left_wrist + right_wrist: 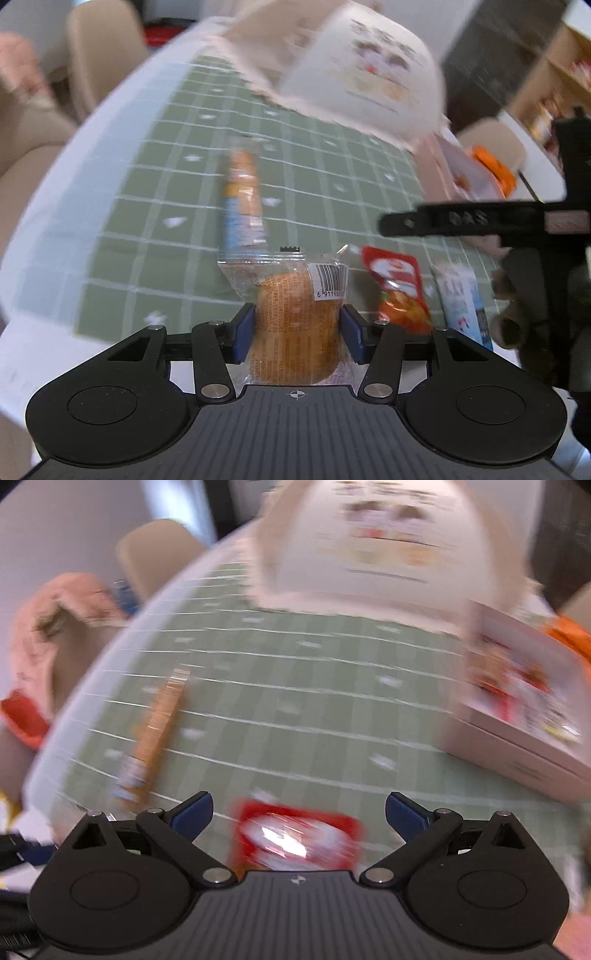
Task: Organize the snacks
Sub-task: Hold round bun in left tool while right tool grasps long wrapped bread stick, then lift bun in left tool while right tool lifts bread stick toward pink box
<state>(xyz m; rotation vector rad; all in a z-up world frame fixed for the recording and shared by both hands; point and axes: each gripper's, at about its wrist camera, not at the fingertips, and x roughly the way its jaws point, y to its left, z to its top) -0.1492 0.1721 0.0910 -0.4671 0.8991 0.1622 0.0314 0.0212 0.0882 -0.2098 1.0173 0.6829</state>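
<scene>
The left claw (297, 328) gripped a clear-wrapped orange cake (295, 321), its blue pads (244, 334) pressed against the wrapper on both sides. The pack stood upright between them, a barcode label at its top right corner. Just beyond it on the table (122, 206) lay a long orange and blue stick pack (243, 199), pointing away from the camera. To the right of the cake lay a red sachet (399, 288), and just beside that a white and blue pack (463, 302). Farther off stood a large white box (369, 74) with a printed picture on its side, blurred by motion. A pink box (458, 173) with something orange on top sat to its right.

In the left wrist view the right claw showed as a black bar reaching in from the right edge, above the red sachet.

The right claw (299, 812) stood wide, its blue pads (194, 812) well apart and touching nothing. The red sachet (295, 838) lay on the table (332, 701) below the gap between them, blurred. To the left lay the stick pack (155, 738), slanting away. The white box (373, 542) rose at the far side of the green checked cloth (314, 672), and the pink box (524, 709) sat at the right. A chair back (159, 554) and something pink (55, 627) showed past the table's left edge.
</scene>
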